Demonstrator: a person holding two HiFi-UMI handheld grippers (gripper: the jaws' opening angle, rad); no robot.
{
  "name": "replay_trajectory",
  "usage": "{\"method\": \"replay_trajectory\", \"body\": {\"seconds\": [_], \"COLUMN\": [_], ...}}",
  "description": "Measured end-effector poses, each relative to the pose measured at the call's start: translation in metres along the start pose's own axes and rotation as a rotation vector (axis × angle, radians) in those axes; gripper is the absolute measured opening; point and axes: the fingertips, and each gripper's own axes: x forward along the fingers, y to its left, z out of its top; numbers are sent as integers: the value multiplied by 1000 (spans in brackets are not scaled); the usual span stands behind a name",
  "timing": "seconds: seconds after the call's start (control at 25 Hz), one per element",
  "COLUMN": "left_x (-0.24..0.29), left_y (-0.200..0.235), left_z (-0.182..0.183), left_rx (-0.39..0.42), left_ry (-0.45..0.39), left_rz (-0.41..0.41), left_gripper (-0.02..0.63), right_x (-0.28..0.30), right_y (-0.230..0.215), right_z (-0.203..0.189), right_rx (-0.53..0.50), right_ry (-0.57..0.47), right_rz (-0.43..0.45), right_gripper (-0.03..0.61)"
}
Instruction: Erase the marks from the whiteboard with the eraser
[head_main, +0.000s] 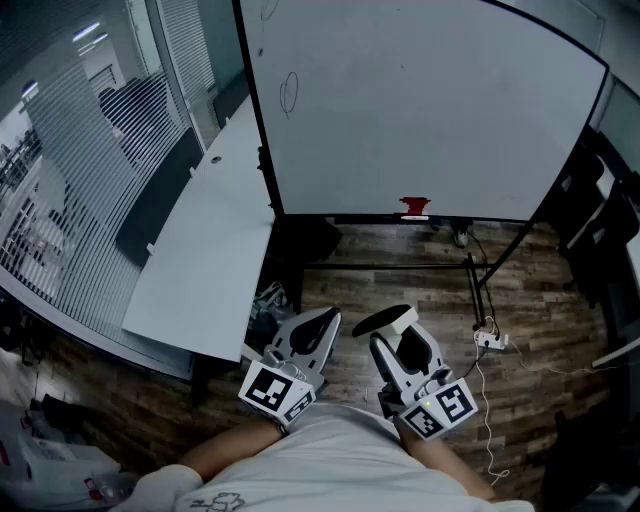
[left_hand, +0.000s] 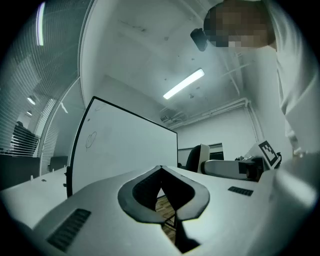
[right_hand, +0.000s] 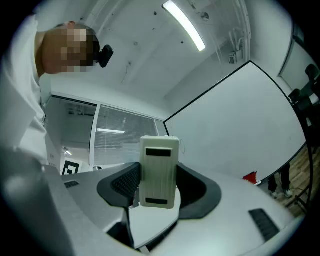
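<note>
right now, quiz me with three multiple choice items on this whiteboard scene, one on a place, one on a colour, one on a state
1. Where on the whiteboard is the oval mark?
A upper left; B lower right; C centre
2. What colour is the small thing at the board's lower edge?
A blue; B red; C green
3. The right hand-held gripper is:
A open and empty; B shut on the eraser; C lying on the floor

Answers: 1 A, the head view shows the oval near the board's top left corner. 2 B, it shows bright red. 3 B, the pale block sits clamped between its jaws.
</note>
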Motion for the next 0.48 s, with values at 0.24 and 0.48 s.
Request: {"method": "replay_trajectory", "body": {"seconds": [0.24,0.48], "left_x": [4,7], "left_y": [0,16], "left_z": [-6,-14], "left_rx": [-15,-40], "left_ry": [-2,7], "left_rz": [-13,3], "left_gripper": [8,8], "right_x": [3,13], "right_y": [-5,-11], "right_z": [-7,-14], "right_rx": [8,28], "right_ry": [13,21], "right_rz": [0,-2], "right_gripper": [235,235]}}
